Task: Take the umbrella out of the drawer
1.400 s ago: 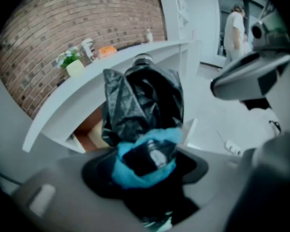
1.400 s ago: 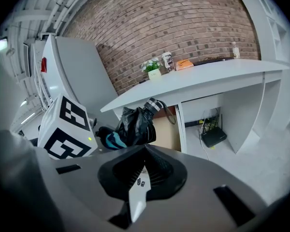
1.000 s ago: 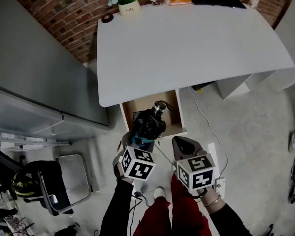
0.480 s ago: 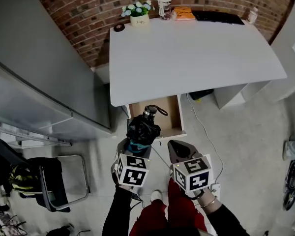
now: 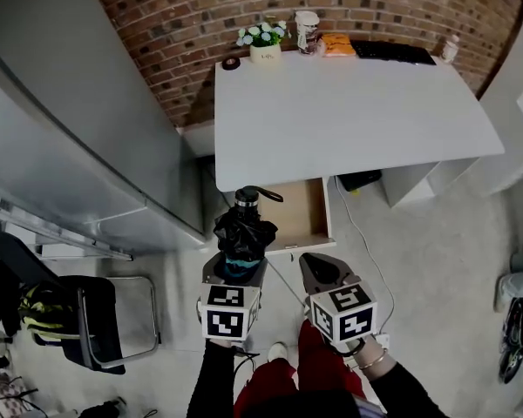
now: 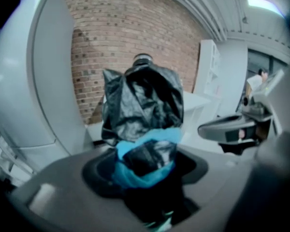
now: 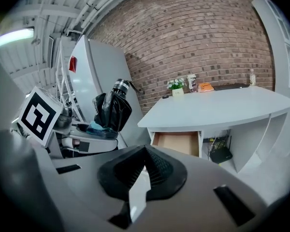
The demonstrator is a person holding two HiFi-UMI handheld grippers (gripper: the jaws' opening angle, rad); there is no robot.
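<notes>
Black umbrella (image 5: 242, 232), clamped in the left gripper (image 5: 237, 266), has risen clear of the drawer (image 5: 302, 212); right gripper (image 5: 317, 268) closed, empty.

Umbrella (image 5: 241, 231): black, folded, compact; canopy crumpled, banded cap and strap loop at the far end. Clamped by its lower part in the left tongs (image 5: 237, 265), tilted up, clear of the drawer.

Drawer (image 5: 303, 218): white front, light-wood inside, pulled open under the tabletop (image 5: 349, 103).
</notes>
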